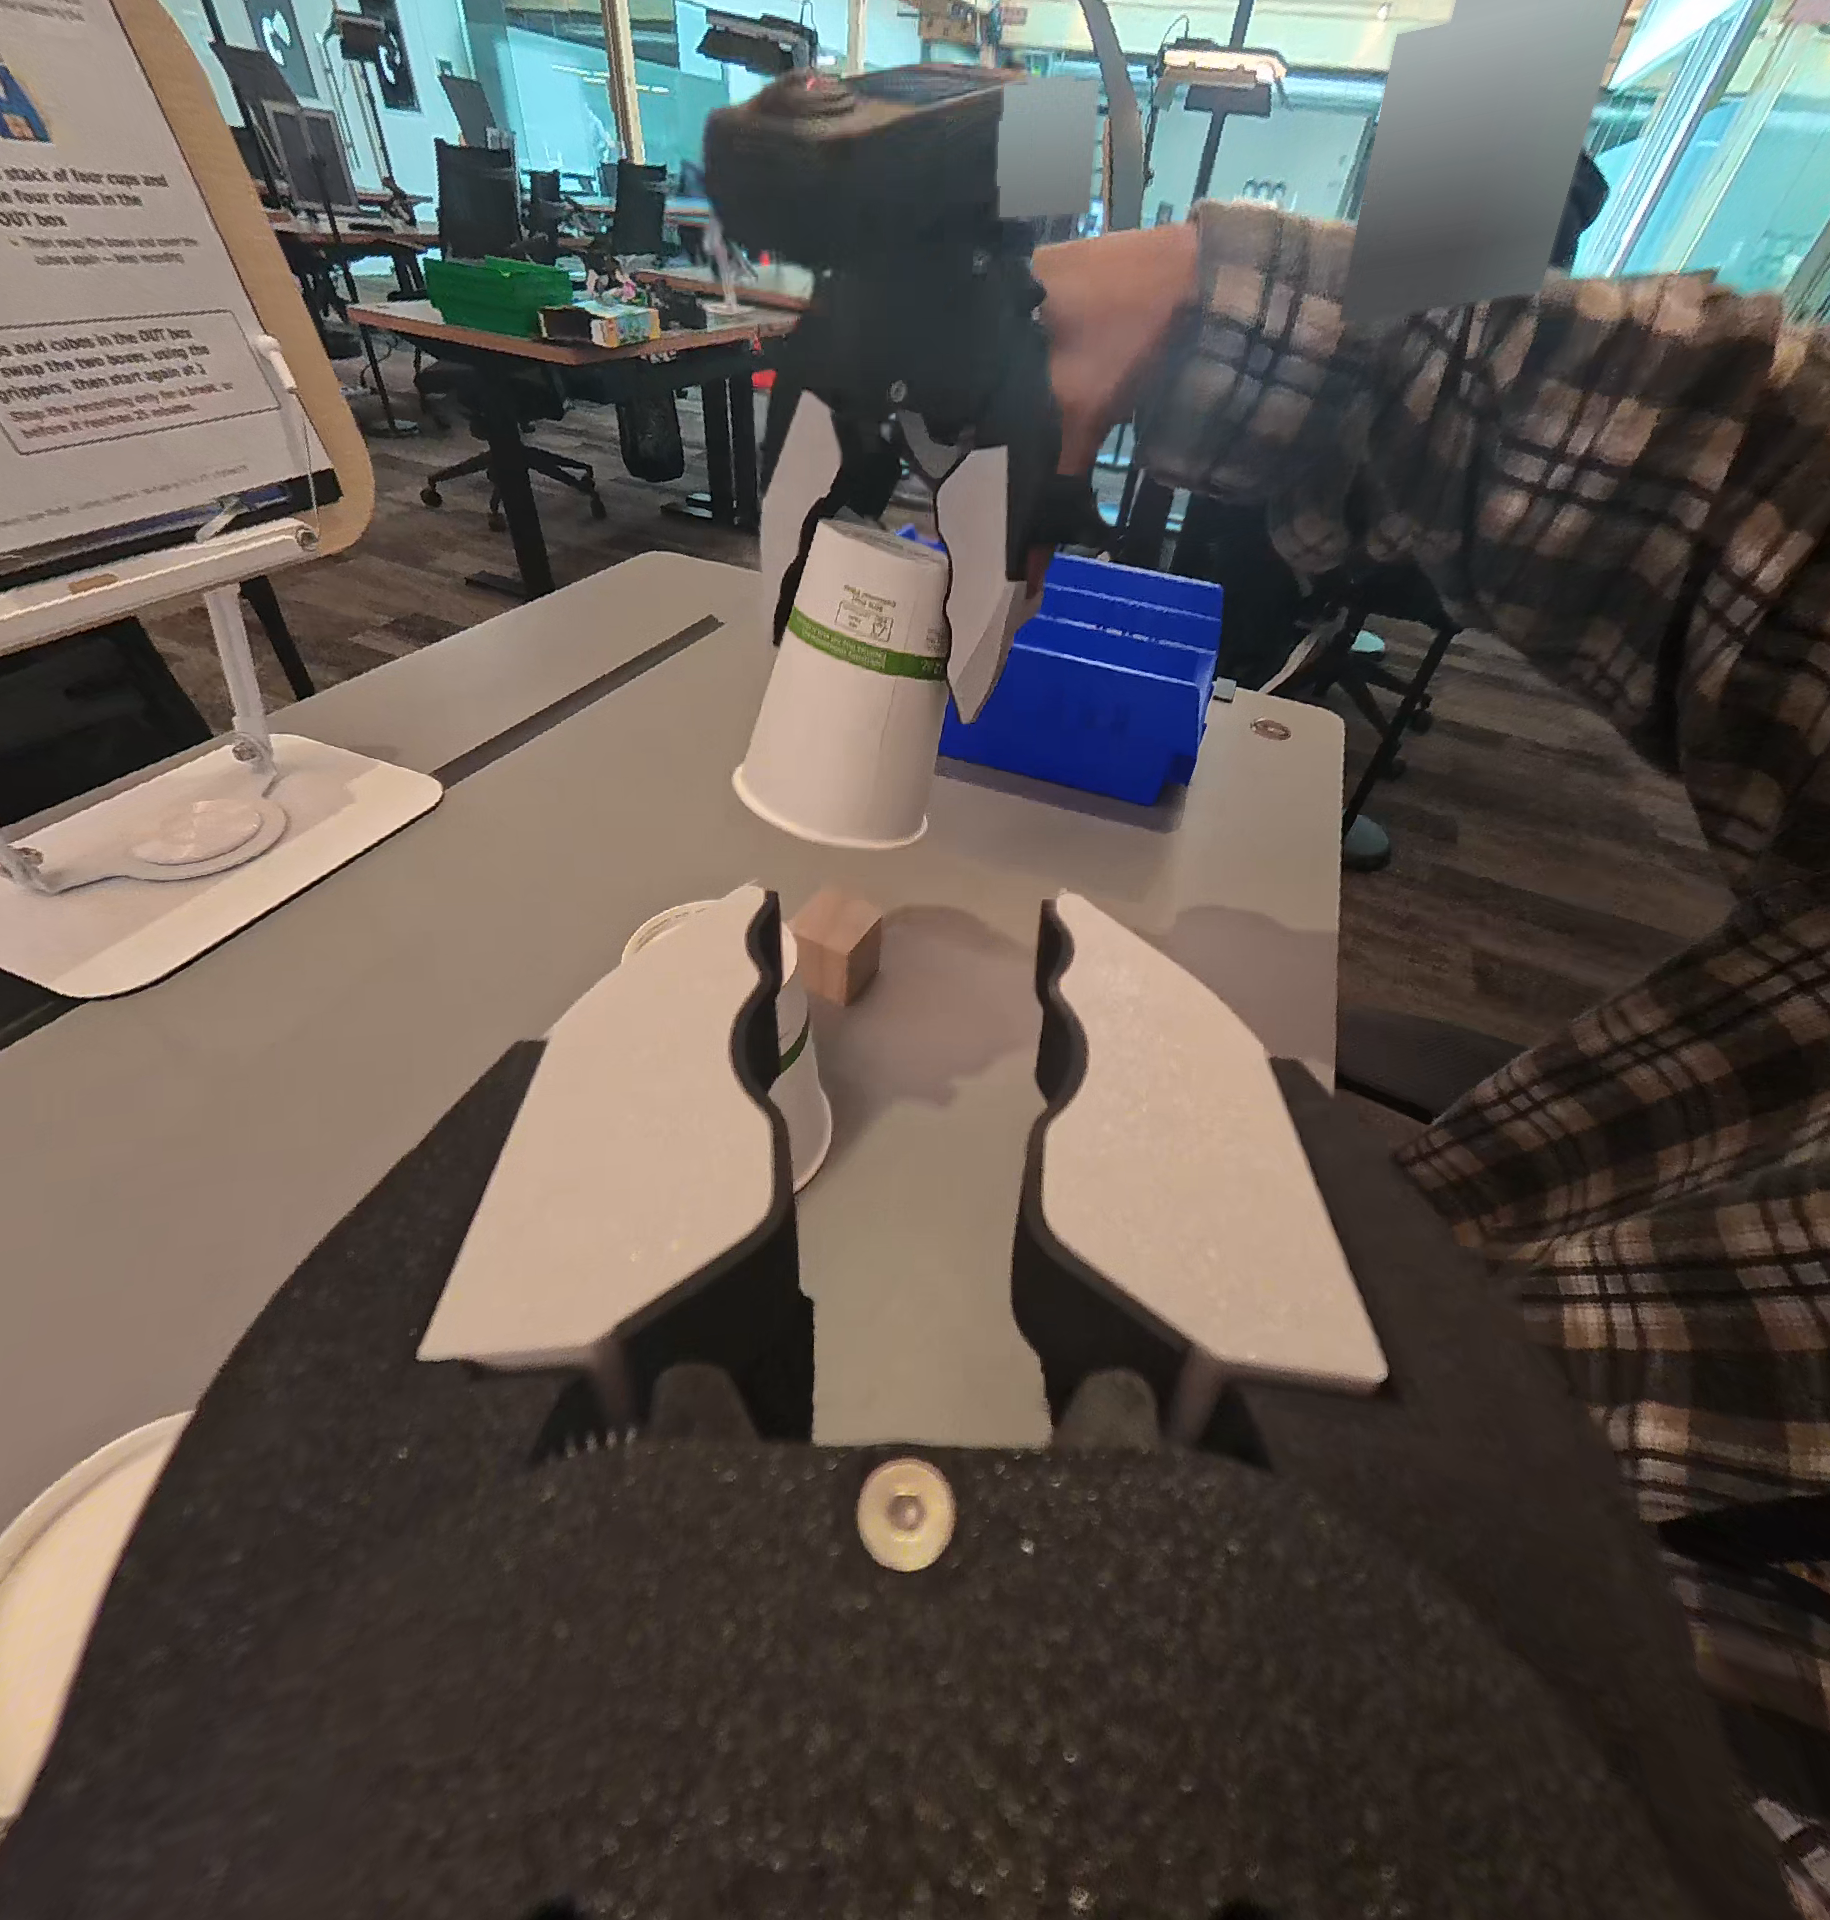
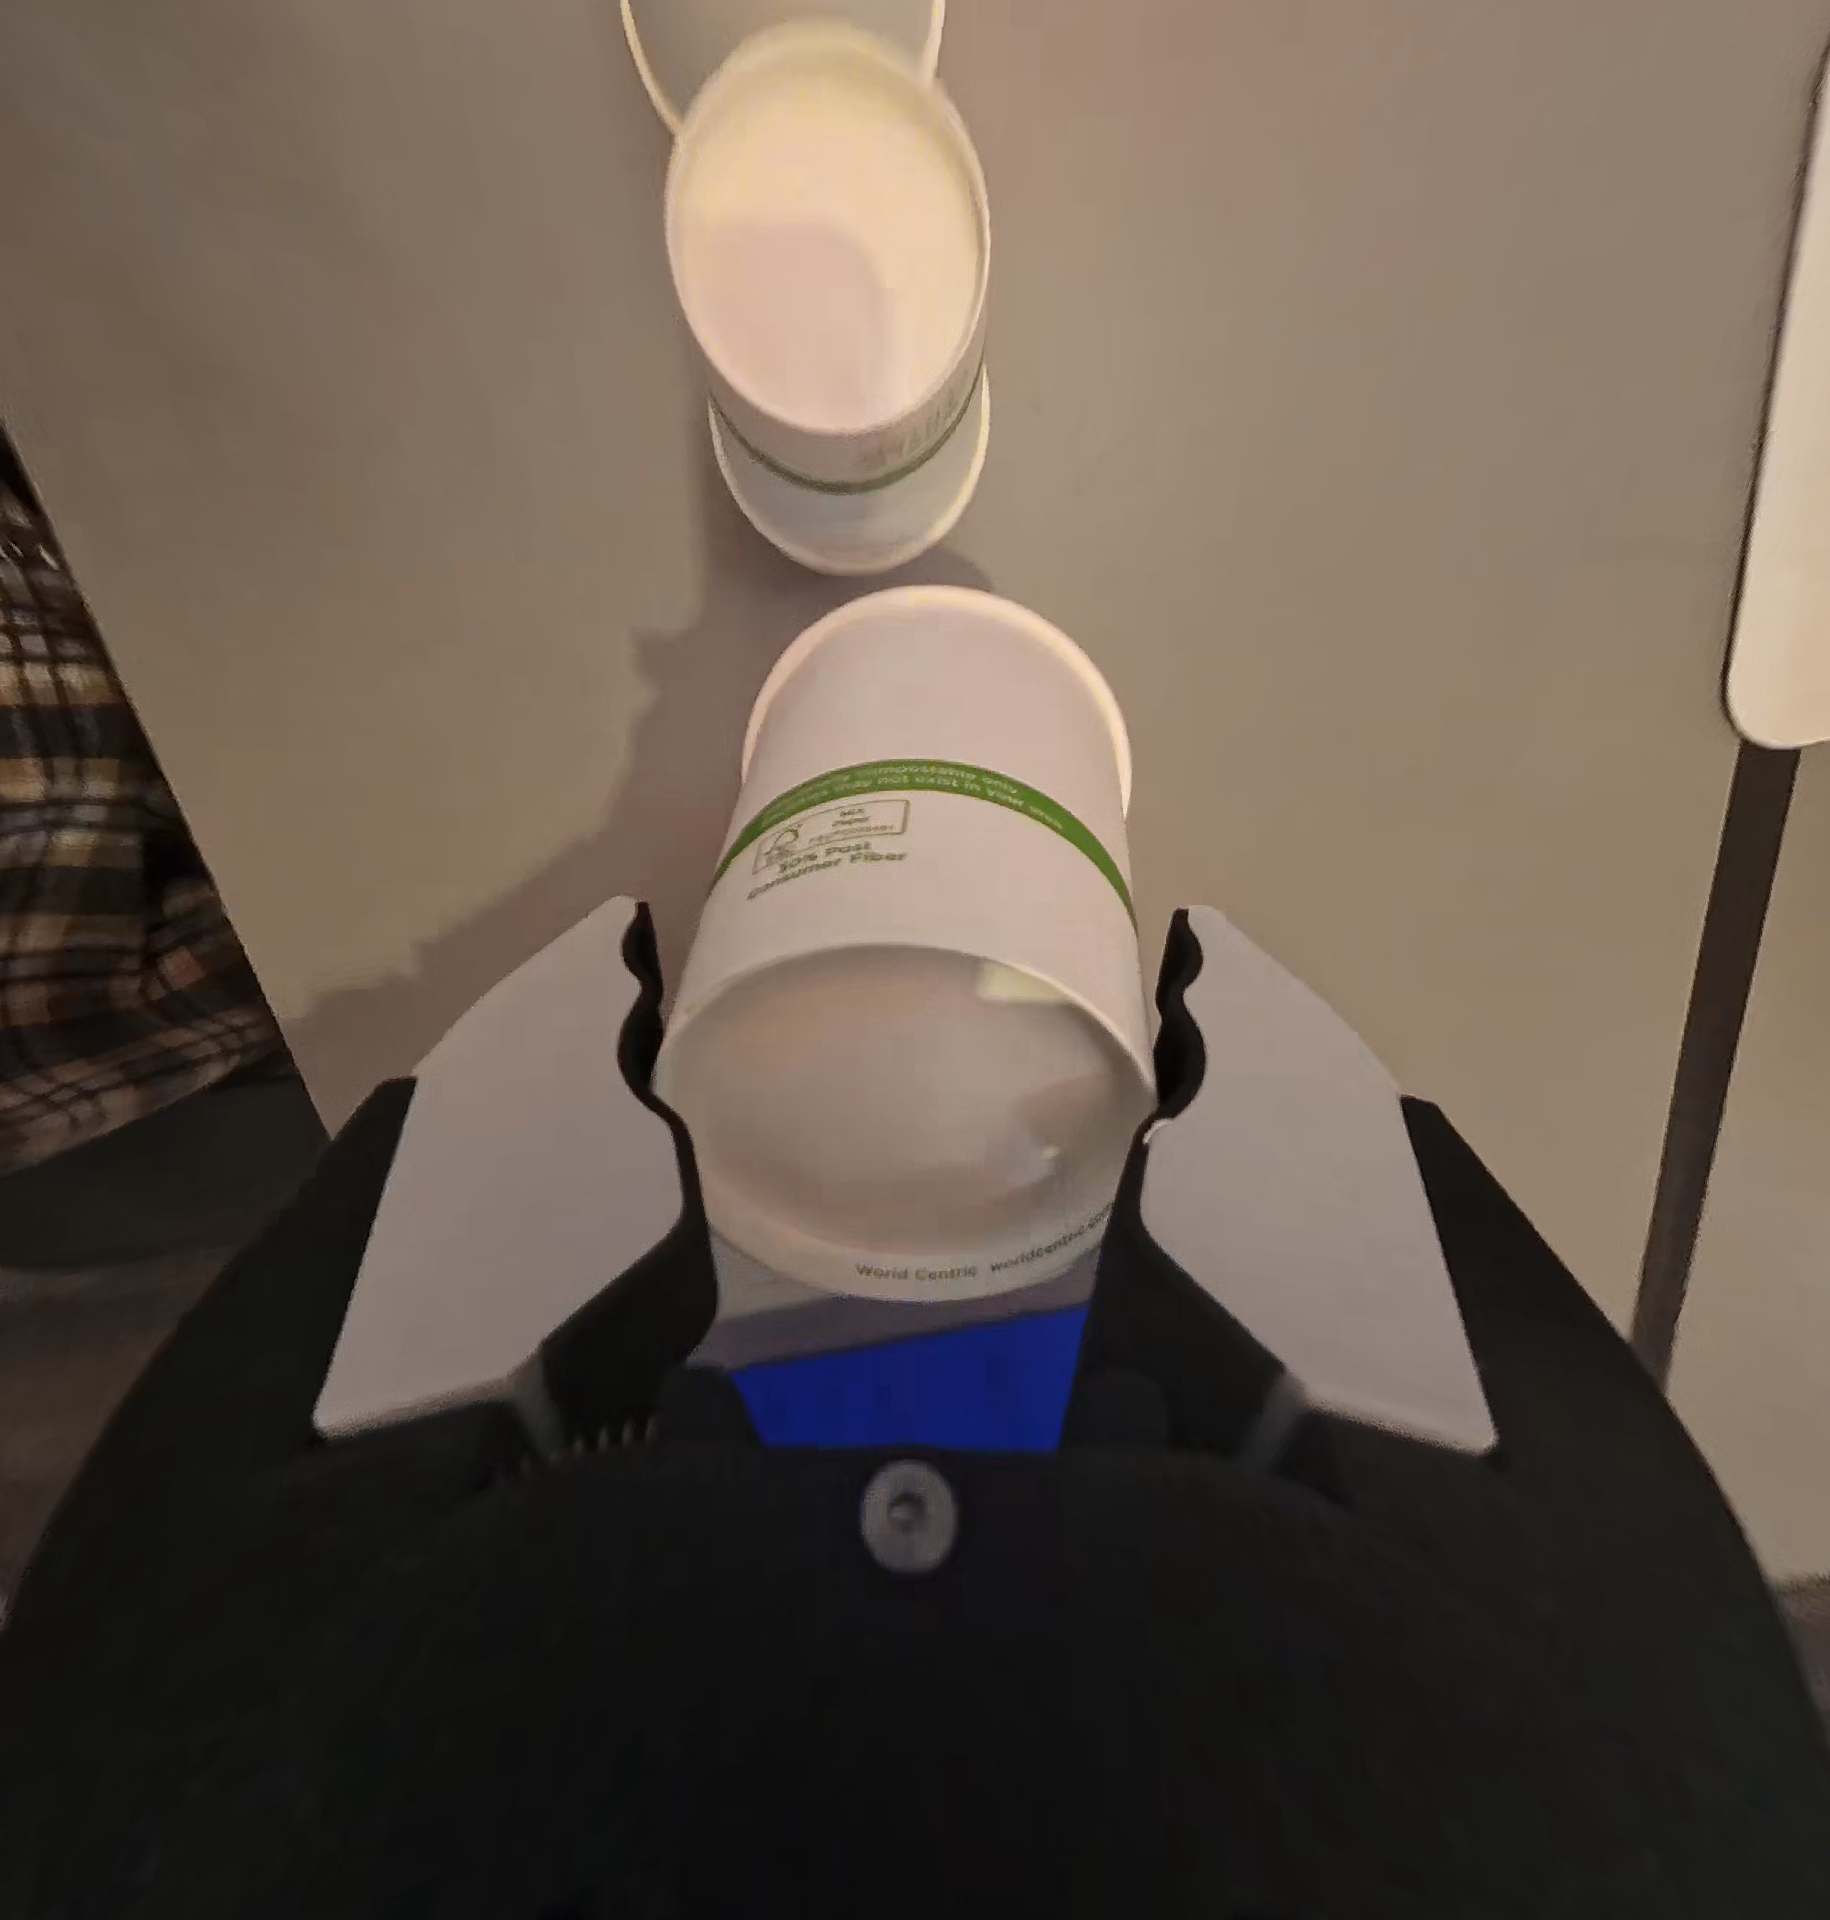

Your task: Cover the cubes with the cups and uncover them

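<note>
A wooden cube [image 1: 836,945] sits on the grey table [image 1: 371,1091], just beyond my left gripper [image 1: 906,935], which is open and empty. My right gripper [image 1: 880,623] is shut on an upside-down white paper cup with a green band [image 1: 838,727] and holds it tilted in the air just above and behind the cube. In the right wrist view the right gripper [image 2: 909,925] clamps this cup [image 2: 932,790] near its base, and the cube is hidden. A second upside-down cup [image 1: 802,1081] stands left of the cube, partly behind my left finger; it also shows in the right wrist view [image 2: 838,343].
A blue bin [image 1: 1087,696] stands at the table's far end. A document stand with a white base [image 1: 194,831] is on the left. A third cup [image 1: 17,1621] is at the near left. A person's plaid sleeve [image 1: 1513,468] reaches in from the right.
</note>
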Demonstrator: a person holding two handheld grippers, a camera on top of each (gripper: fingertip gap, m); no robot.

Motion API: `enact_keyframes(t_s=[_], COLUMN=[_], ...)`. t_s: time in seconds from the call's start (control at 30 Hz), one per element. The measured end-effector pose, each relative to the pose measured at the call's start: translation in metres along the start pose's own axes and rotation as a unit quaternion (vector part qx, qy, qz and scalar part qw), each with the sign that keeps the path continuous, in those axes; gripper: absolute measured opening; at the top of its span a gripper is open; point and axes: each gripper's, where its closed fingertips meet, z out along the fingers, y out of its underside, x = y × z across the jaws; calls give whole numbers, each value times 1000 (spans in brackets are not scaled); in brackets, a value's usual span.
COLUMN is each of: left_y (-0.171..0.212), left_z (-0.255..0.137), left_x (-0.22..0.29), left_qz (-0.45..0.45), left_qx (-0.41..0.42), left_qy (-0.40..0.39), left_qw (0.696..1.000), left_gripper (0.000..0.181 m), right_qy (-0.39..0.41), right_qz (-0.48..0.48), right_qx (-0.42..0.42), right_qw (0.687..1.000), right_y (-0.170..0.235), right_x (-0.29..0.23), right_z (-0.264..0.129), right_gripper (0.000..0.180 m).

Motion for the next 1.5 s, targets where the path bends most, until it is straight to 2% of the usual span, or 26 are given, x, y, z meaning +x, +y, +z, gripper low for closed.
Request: enact_keyframes(t_s=[0.1,0.2,0.33,0.43,0.6,0.77,0.87,0.97,1.07,1.17,1.23,1.27,1.4,1.5], left_y=[-4,-2,3,-4,-16,-17,-16,-17,-17,-16,-13,-10,-1,11], left_z=[-2,5,30,56,98,122,128,130,128,126,125,125,125,130], left_x=[-3,-8,-11,-1,28,39,40,46,59,67,71,70,68,69], left_qz=[-20,-58,-102,-139,-163,-142,-143,-137,-118,-95,-77,-61,17,93], left_qx=[20,31,39,47,32,7,-1,-7,-22,-47,-77,-94,-170,-238], left_qy=[6,6,11,50,125,136,141,164,212,232,242,232,208,193], left_qw=[1000,998,994,988,978,980,980,977,970,967,964,966,963,947], left_gripper=[46,47,52,54,55,55,48,32,6,2,0,0,0,0], right_qy=[5,10,10,12,-8,-23,-19,-17,-14,-25,-23,-26,0,3], right_qz=[19,43,70,87,116,110,104,99,99,86,80,78,72,67], right_qx=[108,240,427,515,587,619,639,652,650,637,608,587,465,404], right_qw=[994,970,901,852,801,777,762,752,754,766,790,805,882,912], right_y=[-6,-10,-18,-17,-18,-24,-26,-27,-25,-24,-21,-18,10,24], right_x=[-3,-9,-27,-40,-53,-66,-70,-72,-73,-79,-82,-84,-83,-85], right_z=[-18,-37,-59,-61,-52,-46,-50,-51,-46,-40,-32,-28,-8,-7], right_gripper=[91,91,91,91,91,91,91,91,92,91,97,105,127,131])
